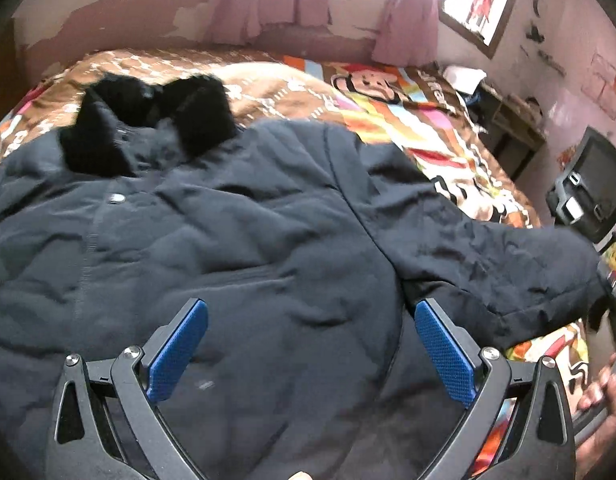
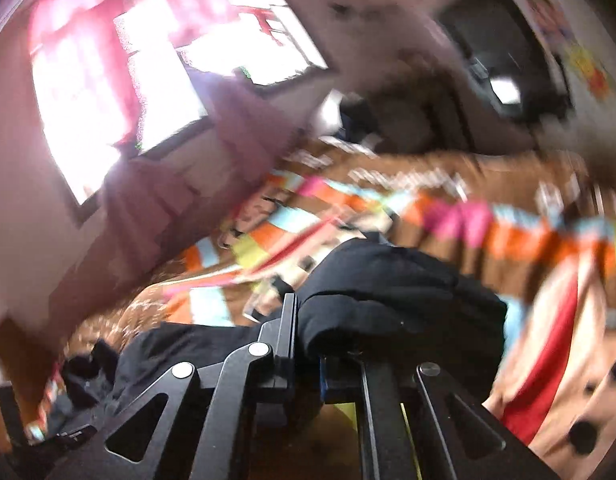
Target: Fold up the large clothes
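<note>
Dark navy coat [image 1: 227, 240] spread front-up across bed [image 1: 388, 112], directly under left gripper [image 1: 308, 344]. Left jaws spread wide, blue textured pads [image 1: 175, 356] hovering over lower front panel, nothing between them. Fabric matte, puffy, wrinkled; black furry collar [image 1: 147, 120] at far end; sleeve [image 1: 488, 264] stretched toward right. Right gripper [image 2: 308, 320] pinching sleeve cuff [image 2: 388, 292], jaws pressed together on bunched black cloth. Bedcover bright cartoon patchwork, brown border. Right-wrist view heavily blurred.
</note>
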